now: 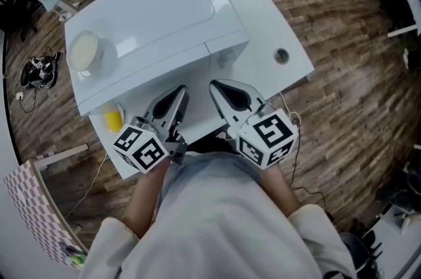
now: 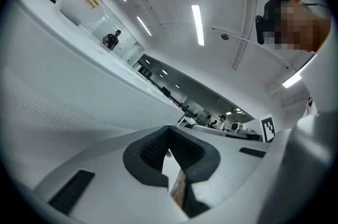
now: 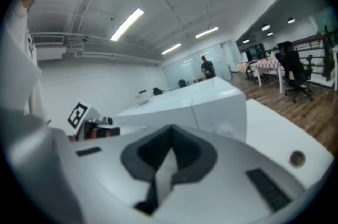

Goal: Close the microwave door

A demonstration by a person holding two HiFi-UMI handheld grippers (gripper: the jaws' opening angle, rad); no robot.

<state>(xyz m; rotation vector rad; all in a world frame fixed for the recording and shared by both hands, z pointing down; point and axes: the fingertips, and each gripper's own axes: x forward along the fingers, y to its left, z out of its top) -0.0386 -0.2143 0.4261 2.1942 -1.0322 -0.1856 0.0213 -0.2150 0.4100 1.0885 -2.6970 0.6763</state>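
Head view: microwave shows its top only. Front face is hidden, so door state is unreadable there. Yellow item at the desk front-left corner is partly covered by the microwave's edge, can't ID. Left tongs, right tongs and the person's torso cover the desk's front edge. Right gripper view: panel markings too blurred to read. Left gripper view: dotted white surface runs off the frame's left; yellow label too small to read.

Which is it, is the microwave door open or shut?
Shut: the microwave door sits flush with the control panel beside it, no gap.
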